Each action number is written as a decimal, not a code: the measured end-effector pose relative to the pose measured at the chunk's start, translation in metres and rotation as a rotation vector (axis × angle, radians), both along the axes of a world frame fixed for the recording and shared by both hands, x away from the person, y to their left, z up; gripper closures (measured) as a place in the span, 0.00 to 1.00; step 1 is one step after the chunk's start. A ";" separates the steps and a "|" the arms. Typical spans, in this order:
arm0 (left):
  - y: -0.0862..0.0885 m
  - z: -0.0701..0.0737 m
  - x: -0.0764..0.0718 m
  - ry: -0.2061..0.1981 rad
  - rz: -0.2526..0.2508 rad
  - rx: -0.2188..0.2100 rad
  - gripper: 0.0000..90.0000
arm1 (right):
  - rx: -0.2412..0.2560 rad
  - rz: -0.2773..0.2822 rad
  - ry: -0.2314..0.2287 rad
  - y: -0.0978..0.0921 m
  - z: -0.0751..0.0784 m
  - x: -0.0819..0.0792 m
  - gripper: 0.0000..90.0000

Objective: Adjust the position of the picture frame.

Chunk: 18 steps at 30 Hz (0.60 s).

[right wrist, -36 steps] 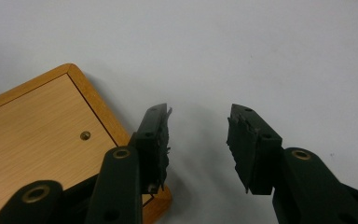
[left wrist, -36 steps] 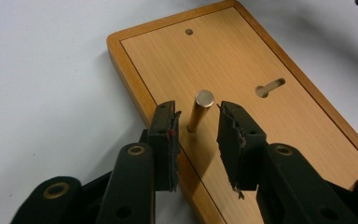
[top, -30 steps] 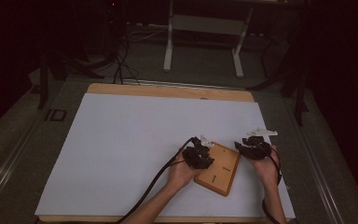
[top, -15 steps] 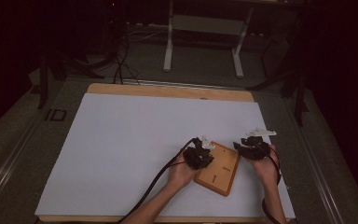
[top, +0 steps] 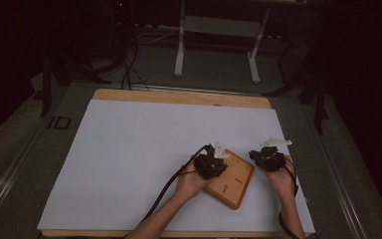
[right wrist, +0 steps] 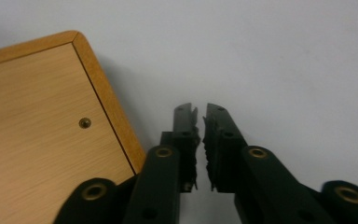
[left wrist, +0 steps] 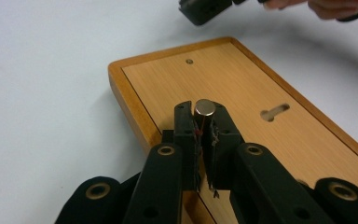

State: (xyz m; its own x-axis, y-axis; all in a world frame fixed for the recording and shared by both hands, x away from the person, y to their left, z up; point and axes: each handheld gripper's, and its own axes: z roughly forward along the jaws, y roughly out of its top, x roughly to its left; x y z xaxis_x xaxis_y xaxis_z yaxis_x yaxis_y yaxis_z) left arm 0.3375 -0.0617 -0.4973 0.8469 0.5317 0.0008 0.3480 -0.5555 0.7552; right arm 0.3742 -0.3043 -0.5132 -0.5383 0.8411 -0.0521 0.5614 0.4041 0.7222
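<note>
From the high view we see the wooden board lying back-up near the front right of the white sheet that covers the table. Our left gripper sits over the board's left end; our right gripper rests on the sheet just beside the board's right edge.

In the left gripper view, our jaws are nearly closed and pinch a small metal cylinder, upright, just above the board. A keyhole slot lies to its right and a small screw hole farther off.

In the right gripper view, our right gripper has its jaws all but together, holding nothing, over bare sheet beside the board's corner.

We judge the step to be setting the cylinder down: we should keep it upright, lower it straight, and steady the board with the free gripper.
</note>
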 end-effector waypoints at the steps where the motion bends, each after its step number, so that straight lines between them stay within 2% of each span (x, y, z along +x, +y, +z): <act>1: 0.001 0.001 0.000 0.000 0.000 -0.002 0.94 | 0.012 0.011 0.007 0.000 -0.001 0.000 0.96; 3: 0.002 0.002 0.000 -0.006 0.002 -0.006 0.94 | 0.027 0.029 0.022 0.001 -0.002 0.001 0.99; 9: 0.008 0.007 0.001 -0.023 0.004 -0.016 0.94 | 0.034 0.071 0.070 0.005 -0.007 0.003 1.00; 12: 0.011 0.009 0.001 -0.029 -0.003 -0.014 0.95 | 0.060 0.084 0.092 0.005 -0.008 0.004 1.00; 16: 0.014 0.009 0.004 -0.022 0.004 -0.009 0.95 | 0.087 0.118 0.112 0.005 -0.009 0.004 1.00; 18: 0.016 0.008 0.007 -0.015 0.007 0.005 0.94 | 0.082 0.128 0.112 0.006 -0.008 0.003 1.00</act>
State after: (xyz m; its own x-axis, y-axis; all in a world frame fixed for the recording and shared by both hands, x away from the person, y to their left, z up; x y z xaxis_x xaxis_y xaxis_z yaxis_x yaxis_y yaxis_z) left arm 0.3442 -0.0457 -0.4893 0.8430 0.5377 0.0157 0.3409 -0.5567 0.7576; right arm 0.3775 -0.2983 -0.5215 -0.6397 0.7644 0.0800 0.5879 0.4196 0.6916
